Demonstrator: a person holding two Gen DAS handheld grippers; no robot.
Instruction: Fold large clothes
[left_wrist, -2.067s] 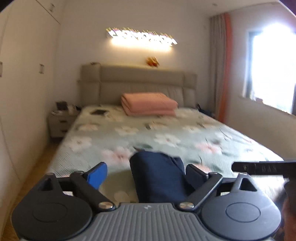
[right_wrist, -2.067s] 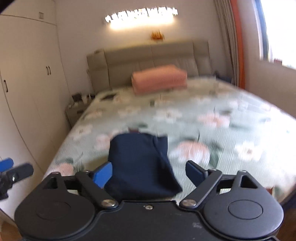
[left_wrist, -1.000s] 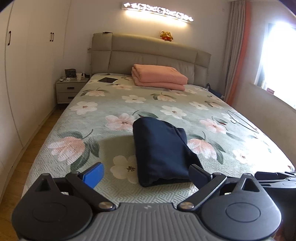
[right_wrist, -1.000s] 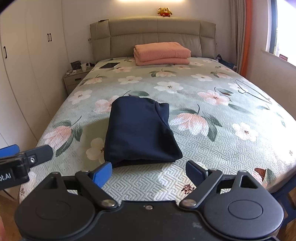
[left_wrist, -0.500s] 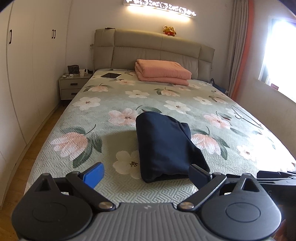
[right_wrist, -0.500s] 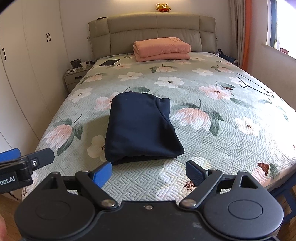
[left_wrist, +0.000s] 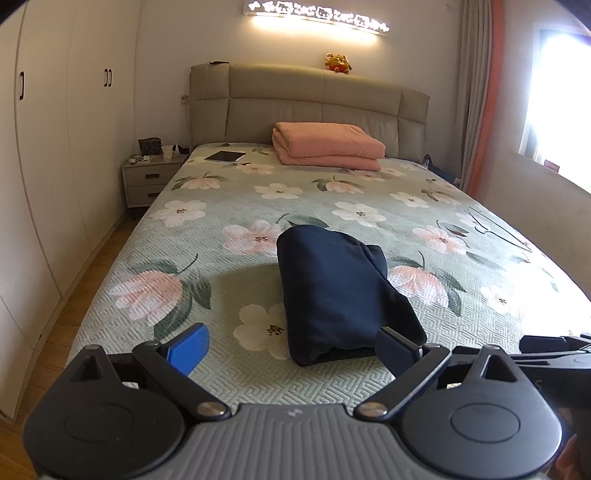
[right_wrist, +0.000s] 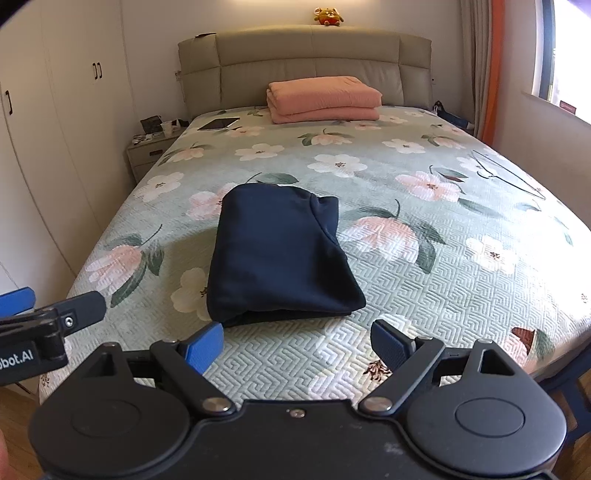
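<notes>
A dark navy garment (left_wrist: 340, 291) lies folded into a thick rectangle on the floral bedspread (left_wrist: 221, 258), near the foot of the bed. It also shows in the right wrist view (right_wrist: 277, 254). My left gripper (left_wrist: 291, 349) is open and empty, held back from the garment's near edge. My right gripper (right_wrist: 297, 345) is open and empty, just short of the garment's near edge. The left gripper's fingertips (right_wrist: 79, 304) show at the left edge of the right wrist view.
A folded pink blanket (left_wrist: 327, 146) lies by the headboard, with a tablet (left_wrist: 225, 156) to its left. A wire hanger (right_wrist: 509, 173) lies at the bed's right side. A nightstand (left_wrist: 147, 181) and wardrobes stand left; a window and curtain right.
Both grippers have pulled back and up from the folded garment, so more of the bed shows. The garment has stayed in place. Both stay open.
</notes>
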